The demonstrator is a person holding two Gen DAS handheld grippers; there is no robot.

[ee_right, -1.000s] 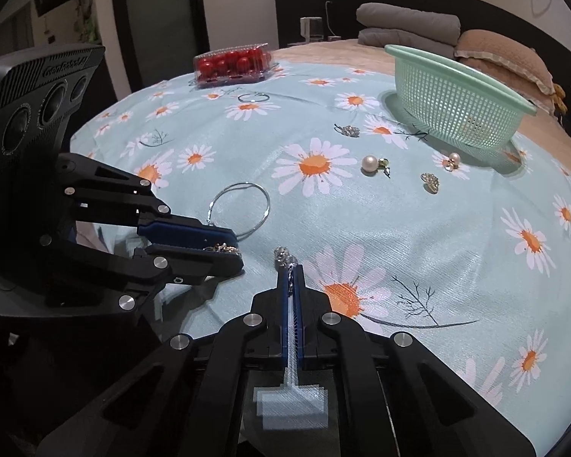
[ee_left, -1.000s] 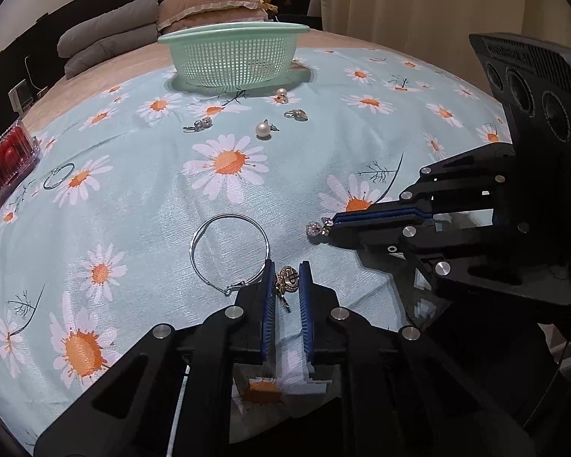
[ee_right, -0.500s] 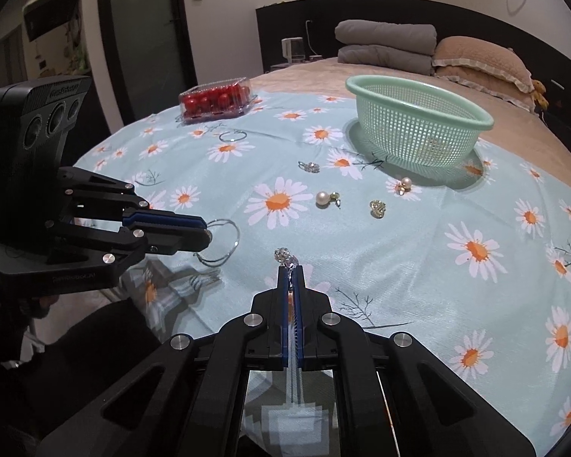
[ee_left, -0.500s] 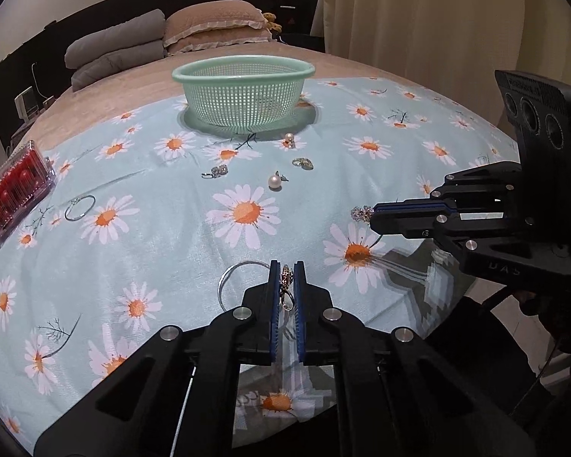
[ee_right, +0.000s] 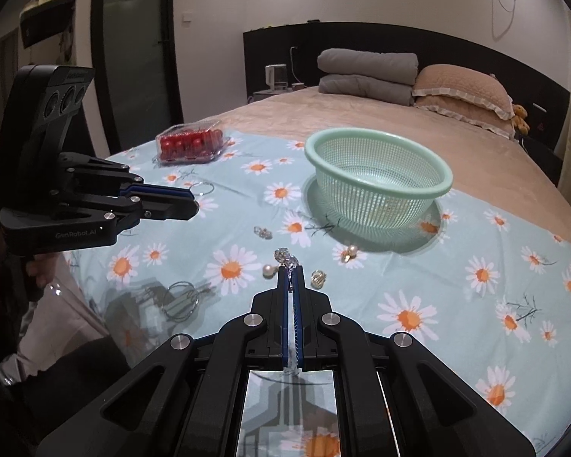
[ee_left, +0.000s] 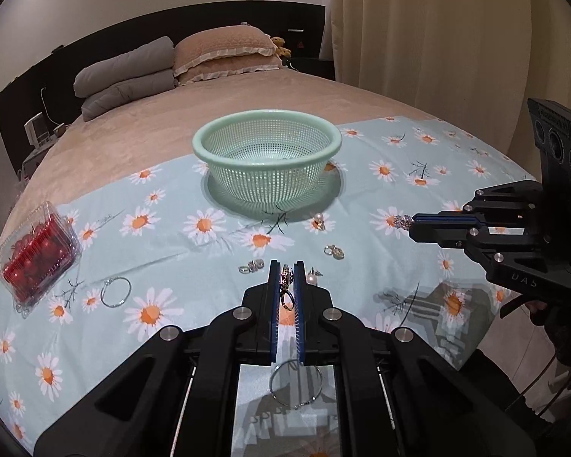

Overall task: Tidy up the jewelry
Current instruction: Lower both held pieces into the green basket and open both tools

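Observation:
My left gripper [ee_left: 286, 266] is shut on a small gold earring [ee_left: 285, 285], held above the daisy cloth. My right gripper [ee_right: 291, 268] is shut on a sparkling crystal earring [ee_right: 283, 256]; it shows at the right of the left wrist view [ee_left: 399, 222]. The green mesh basket [ee_left: 266, 141] stands ahead on the cloth, also in the right wrist view [ee_right: 377, 152]. Loose on the cloth lie a pearl earring [ee_right: 268, 269], a gold earring [ee_right: 318, 278], a pearl stud [ee_right: 349, 252], a crystal piece [ee_right: 262, 232] and a large silver hoop [ee_left: 296, 382].
A clear box of red cherry tomatoes [ee_left: 36, 255] lies at the cloth's left edge, with a thin silver ring [ee_left: 115, 291] near it. Pillows [ee_left: 224, 53] and folded grey quilts [ee_left: 125, 80] are at the bed's head. A curtain [ee_left: 418, 38] hangs right.
Both grippers have risen from the cloth with their earrings. The basket now lies straight ahead, and the big hoop has dropped below my left fingers.

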